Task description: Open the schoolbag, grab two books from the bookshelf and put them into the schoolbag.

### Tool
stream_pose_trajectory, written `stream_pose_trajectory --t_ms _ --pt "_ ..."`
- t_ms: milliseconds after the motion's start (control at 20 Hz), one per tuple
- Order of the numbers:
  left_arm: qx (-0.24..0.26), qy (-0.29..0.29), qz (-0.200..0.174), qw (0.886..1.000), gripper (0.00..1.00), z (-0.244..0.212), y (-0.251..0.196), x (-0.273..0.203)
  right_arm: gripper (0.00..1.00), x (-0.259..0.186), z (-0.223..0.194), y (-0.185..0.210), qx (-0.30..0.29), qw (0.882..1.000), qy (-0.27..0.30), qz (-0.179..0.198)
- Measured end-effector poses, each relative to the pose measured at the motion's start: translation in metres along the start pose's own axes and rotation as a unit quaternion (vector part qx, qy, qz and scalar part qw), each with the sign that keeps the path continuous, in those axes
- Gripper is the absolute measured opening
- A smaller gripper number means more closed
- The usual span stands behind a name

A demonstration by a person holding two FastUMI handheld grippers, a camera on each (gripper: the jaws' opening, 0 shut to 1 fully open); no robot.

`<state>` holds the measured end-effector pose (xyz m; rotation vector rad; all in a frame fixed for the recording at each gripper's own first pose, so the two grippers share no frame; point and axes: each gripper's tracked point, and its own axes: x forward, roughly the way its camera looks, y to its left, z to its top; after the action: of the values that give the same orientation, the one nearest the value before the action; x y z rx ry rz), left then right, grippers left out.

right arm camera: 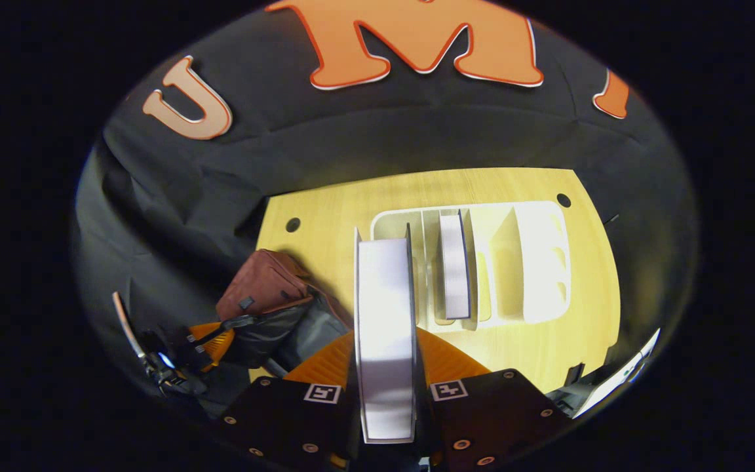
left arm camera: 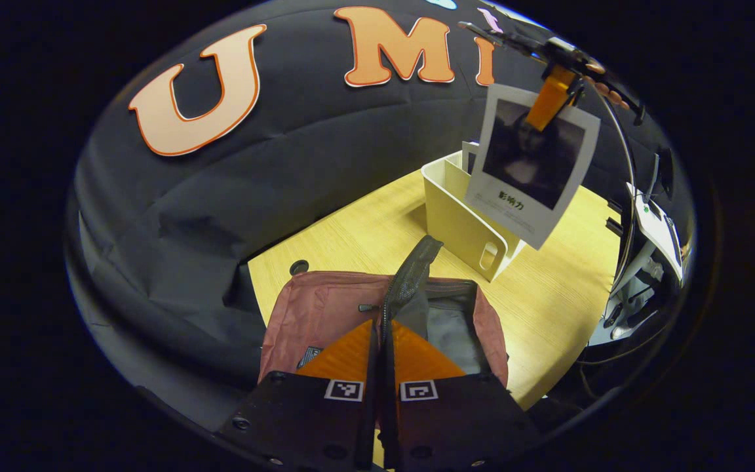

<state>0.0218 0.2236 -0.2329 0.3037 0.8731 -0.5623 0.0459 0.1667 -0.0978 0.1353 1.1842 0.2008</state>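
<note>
The pink schoolbag (left arm camera: 331, 311) lies on the wooden table, its mouth open onto grey lining (left arm camera: 449, 331). My left gripper (left arm camera: 381, 331) is shut on the bag's black zipper edge (left arm camera: 410, 275) and holds it up. Beyond the bag stands the cream bookshelf (left arm camera: 459, 223). High above it, my right gripper (left arm camera: 551, 98) is shut on a book with a portrait cover (left arm camera: 535, 174). In the right gripper view that book (right arm camera: 384, 314) shows edge-on between my right gripper's (right arm camera: 384, 354) fingers. A second book (right arm camera: 454, 269) stands in the bookshelf (right arm camera: 535, 262) below. The schoolbag (right arm camera: 259, 282) and left gripper (right arm camera: 210, 341) lie to the left.
The wooden table (left arm camera: 351, 233) has a round cable hole (left arm camera: 298, 267) near the bag and another (right arm camera: 563, 200) behind the shelf. A white device with cables (left arm camera: 646, 255) stands at the table's right edge. The black cloth wall closes off the back and left.
</note>
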Motion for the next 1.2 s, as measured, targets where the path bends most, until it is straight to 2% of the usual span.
stream_pose_trajectory --t_ms 350,550,800,1050,1200 --pt "-0.003 0.017 0.007 1.0 0.06 -0.002 -0.002 -0.003 0.34 -0.019 -0.039 0.011 0.045 0.995 -0.014 0.09" --pt "-0.004 0.029 0.011 1.0 0.06 0.002 -0.002 -0.004 0.33 -0.008 -0.07 0.005 0.072 0.991 -0.024 0.111" --pt "-0.01 0.039 0.014 0.999 0.06 0.007 -0.006 -0.01 0.33 0.017 -0.111 0.026 0.154 0.971 -0.026 0.181" --pt "-0.024 0.044 0.017 0.999 0.06 0.008 -0.015 -0.013 0.33 0.046 -0.129 0.044 0.184 0.961 -0.051 0.202" --pt "-0.032 0.042 0.011 0.999 0.06 0.011 -0.027 -0.015 0.33 0.073 -0.145 0.071 0.207 0.951 -0.039 0.225"
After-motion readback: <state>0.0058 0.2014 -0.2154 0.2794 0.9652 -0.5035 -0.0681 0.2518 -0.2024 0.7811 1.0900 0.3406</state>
